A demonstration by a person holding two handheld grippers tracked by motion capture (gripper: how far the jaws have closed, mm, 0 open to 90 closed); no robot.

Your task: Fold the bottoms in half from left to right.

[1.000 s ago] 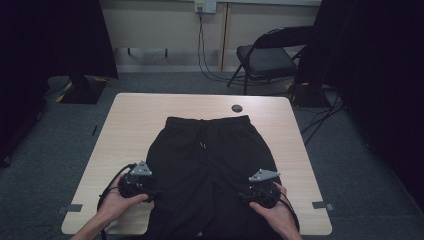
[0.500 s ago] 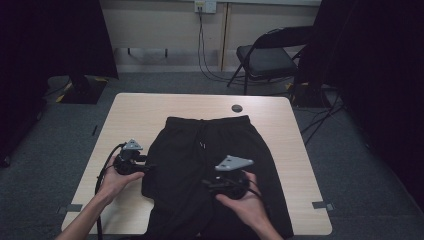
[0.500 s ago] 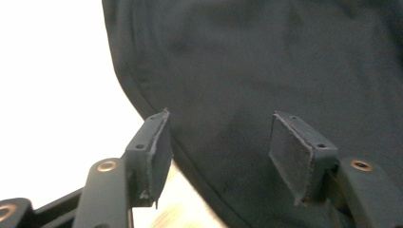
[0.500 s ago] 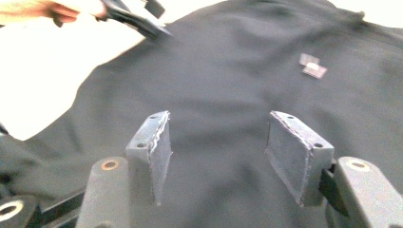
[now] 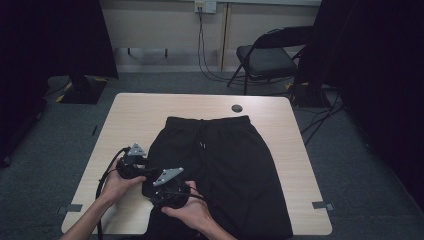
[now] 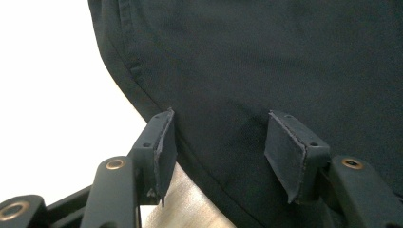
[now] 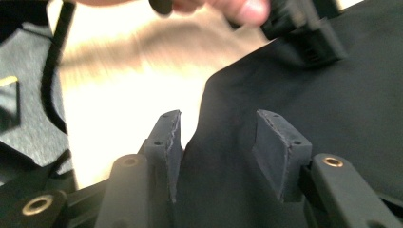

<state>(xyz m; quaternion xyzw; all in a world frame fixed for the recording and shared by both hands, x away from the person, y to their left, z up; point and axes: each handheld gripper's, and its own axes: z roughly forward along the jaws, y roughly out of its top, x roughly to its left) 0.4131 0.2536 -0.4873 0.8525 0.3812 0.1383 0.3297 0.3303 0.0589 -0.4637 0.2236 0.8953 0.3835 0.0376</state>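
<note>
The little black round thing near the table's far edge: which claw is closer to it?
Right, but only just. The right claw sits over the black shorts, a bit nearer the round thing. The left claw is at the shorts' outer left edge.

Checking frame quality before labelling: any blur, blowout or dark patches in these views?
High view: dim but sharp; black shorts show little fold detail. Left gripper view: table blown out to white, fabric and left gripper sharp. Right gripper view: motion blur smears the table and the hand at top; right gripper fairly crisp.
</note>
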